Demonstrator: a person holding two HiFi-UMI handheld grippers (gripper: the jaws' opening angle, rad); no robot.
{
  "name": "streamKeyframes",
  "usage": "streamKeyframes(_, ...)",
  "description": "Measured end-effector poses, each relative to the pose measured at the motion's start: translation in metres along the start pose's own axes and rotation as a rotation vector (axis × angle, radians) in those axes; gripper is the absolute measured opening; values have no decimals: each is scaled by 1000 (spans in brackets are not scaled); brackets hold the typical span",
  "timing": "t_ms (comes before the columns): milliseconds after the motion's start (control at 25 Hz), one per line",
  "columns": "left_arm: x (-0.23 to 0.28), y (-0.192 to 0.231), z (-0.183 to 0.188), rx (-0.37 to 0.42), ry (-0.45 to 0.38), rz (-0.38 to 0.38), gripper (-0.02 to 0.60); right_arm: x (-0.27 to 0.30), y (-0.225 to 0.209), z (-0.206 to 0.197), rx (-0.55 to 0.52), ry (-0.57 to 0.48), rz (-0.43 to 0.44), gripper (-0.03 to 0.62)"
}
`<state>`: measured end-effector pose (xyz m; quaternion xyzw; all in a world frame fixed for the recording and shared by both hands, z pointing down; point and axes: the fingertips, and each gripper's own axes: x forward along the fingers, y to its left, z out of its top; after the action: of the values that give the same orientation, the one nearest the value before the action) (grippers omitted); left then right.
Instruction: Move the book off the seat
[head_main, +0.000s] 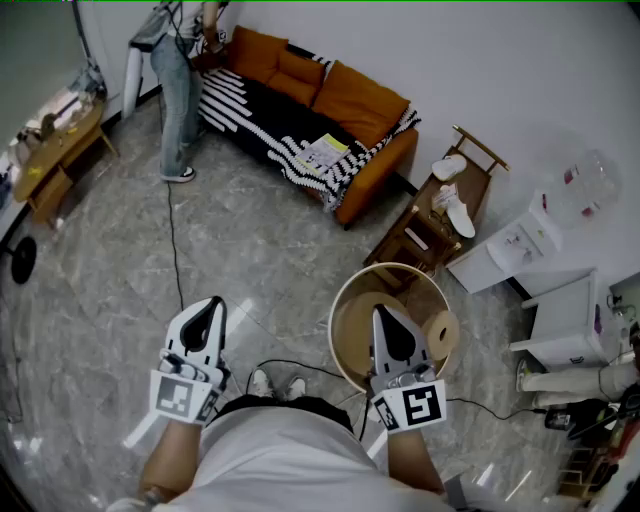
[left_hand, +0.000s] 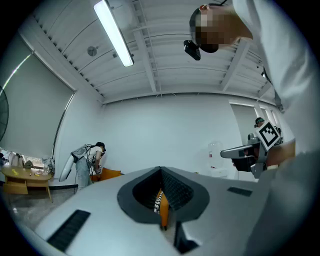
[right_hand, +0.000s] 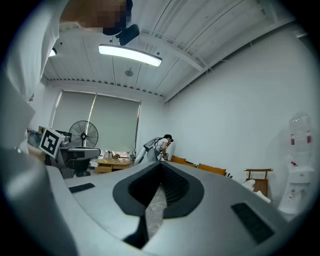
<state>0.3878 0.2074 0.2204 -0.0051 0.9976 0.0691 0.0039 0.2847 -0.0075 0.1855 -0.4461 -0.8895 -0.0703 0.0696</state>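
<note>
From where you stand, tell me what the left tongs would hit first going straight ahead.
Probably the orange sofa with its striped blanket: the shut left tongs aim level at it, with only floor between, though depth is uncertain.

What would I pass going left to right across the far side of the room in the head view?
low wooden table → standing person → sofa, with the book on its seat → wooden chair → water dispenser
</note>
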Motion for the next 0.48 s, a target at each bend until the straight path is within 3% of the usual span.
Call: streamKeyframes(480,8,17,-7,-31,4,-11,17,18,12,1,35,-3,41,20)
